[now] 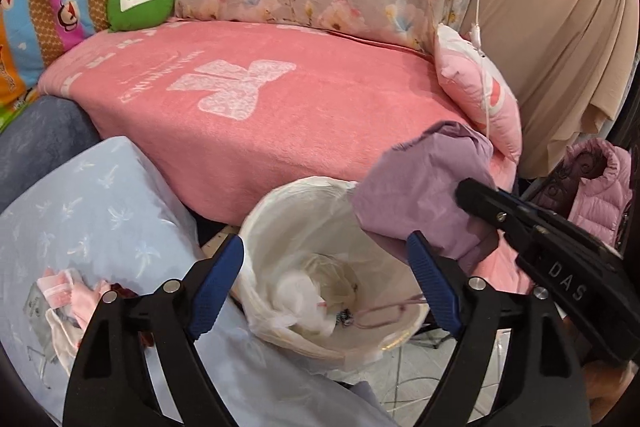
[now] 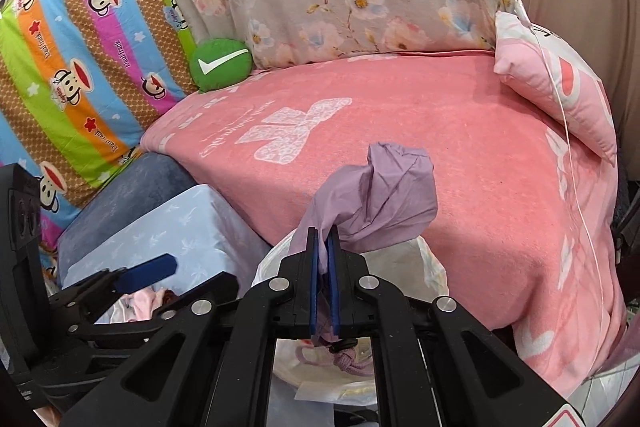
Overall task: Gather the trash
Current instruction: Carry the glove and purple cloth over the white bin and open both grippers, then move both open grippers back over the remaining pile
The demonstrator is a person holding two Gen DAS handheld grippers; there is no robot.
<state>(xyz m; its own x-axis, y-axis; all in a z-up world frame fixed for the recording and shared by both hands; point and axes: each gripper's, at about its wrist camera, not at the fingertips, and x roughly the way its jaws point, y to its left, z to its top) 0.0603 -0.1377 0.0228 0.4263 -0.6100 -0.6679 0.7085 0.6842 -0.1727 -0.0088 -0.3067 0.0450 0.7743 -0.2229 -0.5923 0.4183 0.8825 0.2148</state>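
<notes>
One thing matters now: the purple wad (image 2: pixel 380 195) pinched in my right claw (image 2: pixel 324 283) hangs over the near rim of the lined bin (image 1: pixel 280 223), its bulk leaning toward the bed (image 1: pixel 260 131). My left claw (image 1: pixel 328 287) stands spread and empty above the bin's mouth.

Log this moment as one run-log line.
left hand-held gripper: open, empty, over lined trash bin | right hand-held gripper: shut on purple bag at bin's edge | bag not yet dropped
</notes>
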